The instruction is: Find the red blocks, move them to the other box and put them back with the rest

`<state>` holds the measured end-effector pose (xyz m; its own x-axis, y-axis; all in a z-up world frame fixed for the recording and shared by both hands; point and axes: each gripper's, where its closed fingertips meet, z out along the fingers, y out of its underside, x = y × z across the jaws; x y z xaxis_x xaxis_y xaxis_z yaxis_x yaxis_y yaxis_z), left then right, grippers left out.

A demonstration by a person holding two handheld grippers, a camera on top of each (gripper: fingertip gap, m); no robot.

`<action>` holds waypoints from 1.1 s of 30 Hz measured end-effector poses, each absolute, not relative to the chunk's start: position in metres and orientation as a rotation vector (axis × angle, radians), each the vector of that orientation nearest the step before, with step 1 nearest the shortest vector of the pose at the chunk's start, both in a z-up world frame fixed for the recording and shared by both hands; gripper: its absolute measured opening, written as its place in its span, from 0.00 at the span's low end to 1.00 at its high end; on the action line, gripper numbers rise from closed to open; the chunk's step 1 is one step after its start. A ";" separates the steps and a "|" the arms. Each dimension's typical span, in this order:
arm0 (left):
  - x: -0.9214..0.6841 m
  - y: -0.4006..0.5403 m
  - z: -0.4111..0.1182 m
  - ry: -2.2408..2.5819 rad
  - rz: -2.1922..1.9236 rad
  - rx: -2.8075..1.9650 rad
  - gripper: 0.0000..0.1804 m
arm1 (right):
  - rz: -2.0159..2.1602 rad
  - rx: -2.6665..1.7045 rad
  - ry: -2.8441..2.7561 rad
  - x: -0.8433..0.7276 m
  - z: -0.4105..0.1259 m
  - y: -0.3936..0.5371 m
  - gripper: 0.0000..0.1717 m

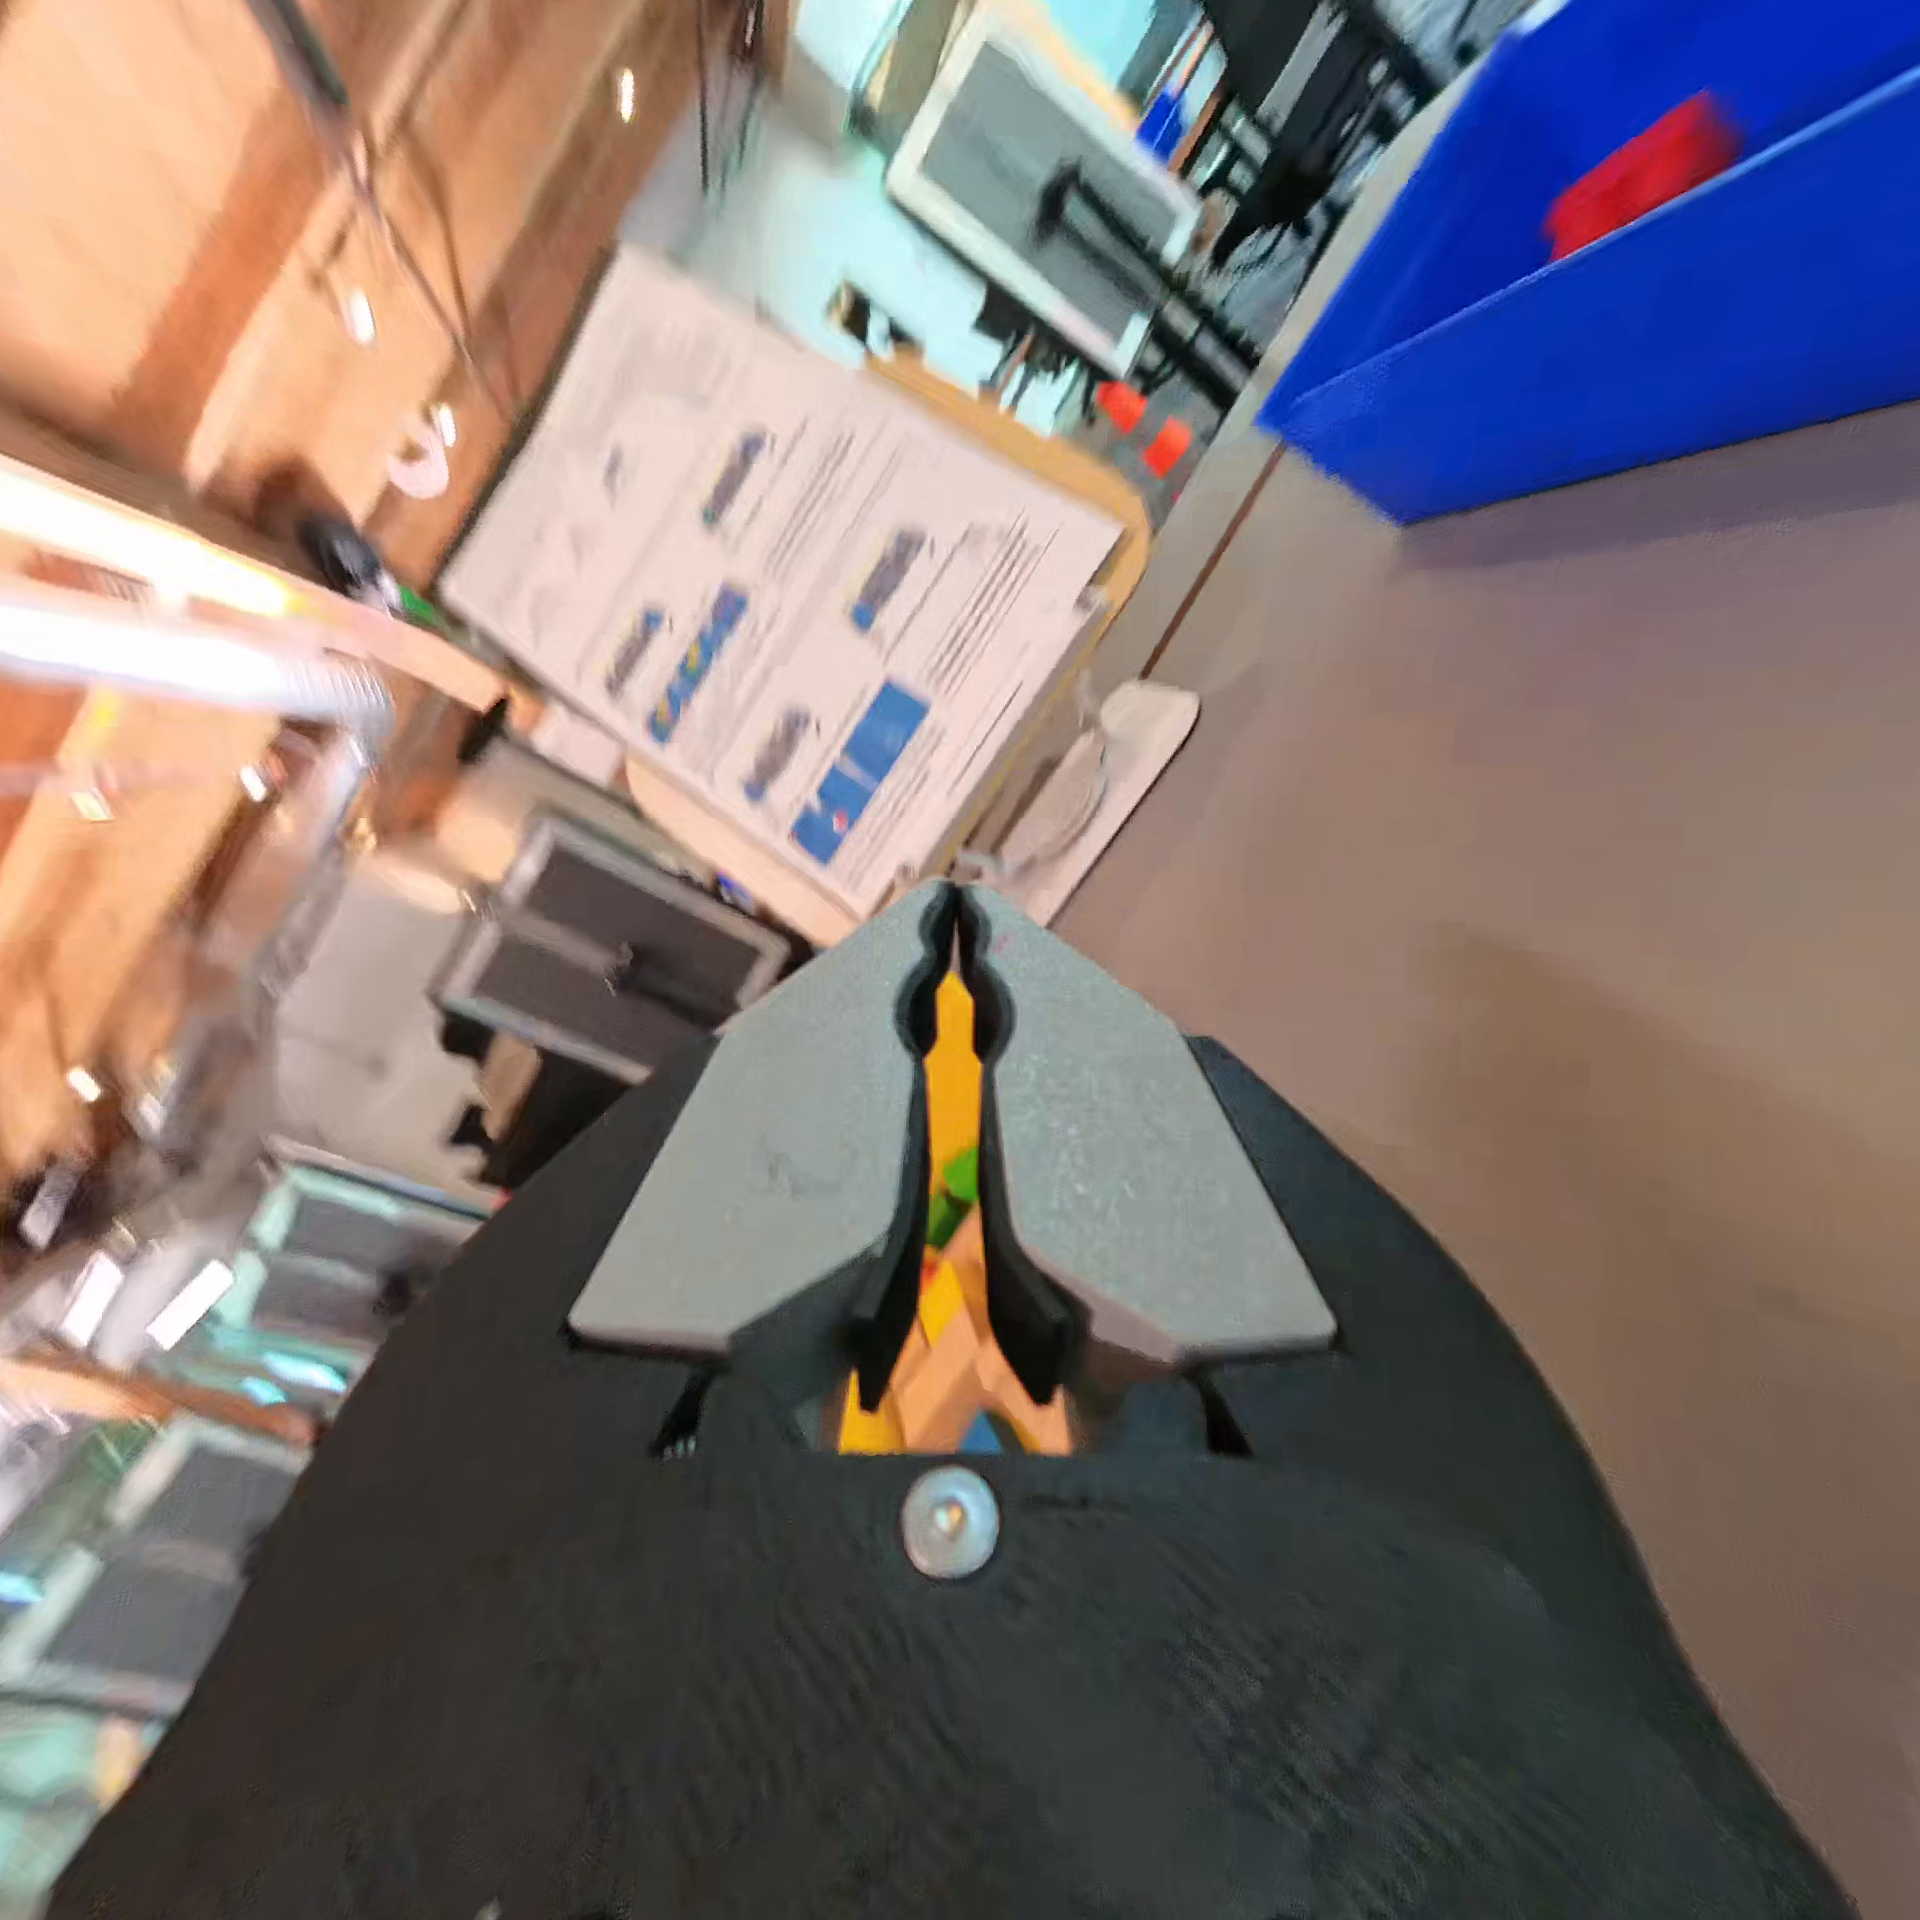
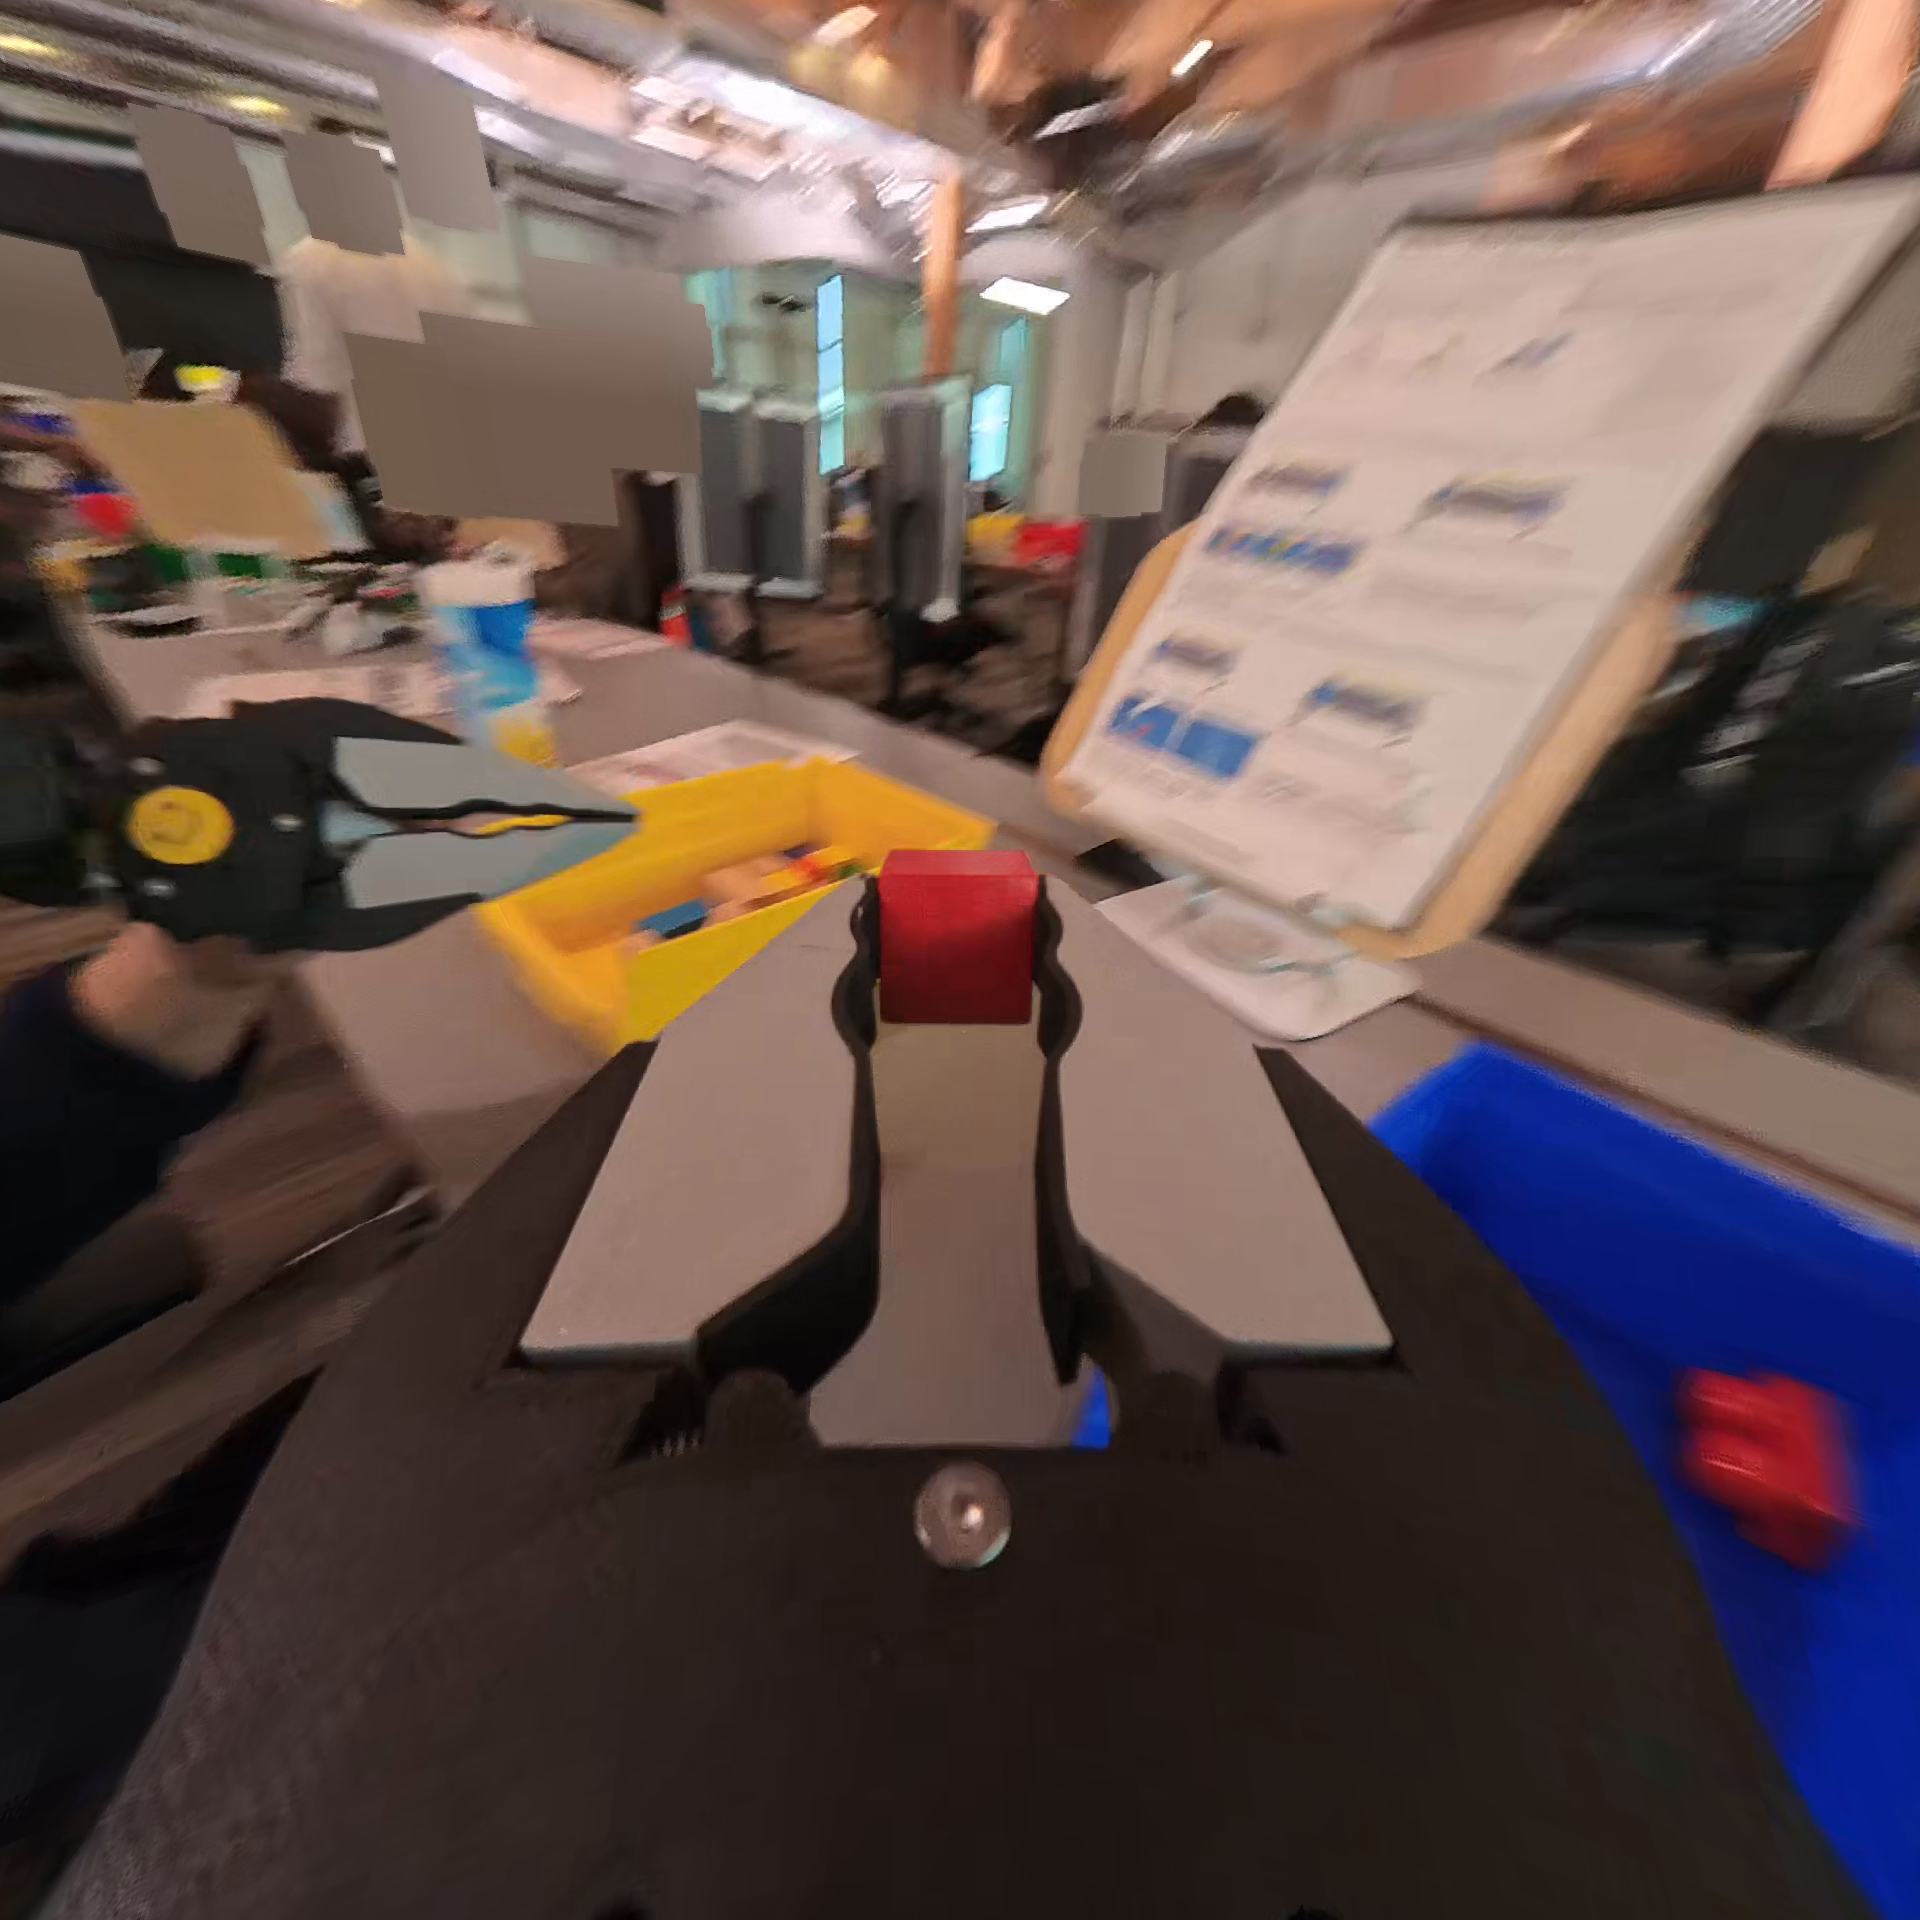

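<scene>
Your right gripper (image 2: 957, 940) is clenching a red block (image 2: 957, 935) beside the yellow box (image 2: 727, 821); your left gripper (image 1: 957, 914) is hovering clenched, holding nothing.

nothing's actually readable here, the printed sheet on the wooden board (image 2: 1455, 582) is just one big blur

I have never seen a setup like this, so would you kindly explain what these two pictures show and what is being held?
A person holds a hand-held claw in each hand; each carries a camera looking along its fingers. The left claw is shut, with nothing clamped at its tips; the right view shows it over the yellow box of mixed blocks. The right claw grips a red block, fingers against its sides. On the grey table also stand a blue box holding another red block and a propped board of papers.
</scene>
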<state>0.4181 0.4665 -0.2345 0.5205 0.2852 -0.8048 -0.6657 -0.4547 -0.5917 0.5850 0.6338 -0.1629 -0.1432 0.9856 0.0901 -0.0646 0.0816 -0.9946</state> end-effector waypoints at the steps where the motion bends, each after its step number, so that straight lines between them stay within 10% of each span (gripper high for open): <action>1: 0.403 0.459 -0.238 0.248 1.082 -1.768 0.00 | 1.198 -1.015 -1.233 0.598 -0.152 0.651 0.15; 12: 0.319 0.421 -0.323 -0.306 0.684 -2.166 0.00 | 0.780 -1.575 -1.281 0.552 -0.282 0.785 0.28; 27: 0.282 0.455 -0.394 -0.535 0.192 -2.349 0.31 | 0.963 -1.423 -1.241 0.568 -0.235 0.755 0.23; 33: 0.258 0.466 -0.413 -0.558 0.252 -2.485 0.24 | 0.939 -1.407 -1.266 0.568 -0.236 0.750 0.23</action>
<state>0.2577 0.4657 -0.4128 0.8951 0.4424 -0.0556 0.3343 -0.7483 -0.5730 0.5676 0.7501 -0.2363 0.1563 0.9856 0.0644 0.2243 0.0281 -0.9741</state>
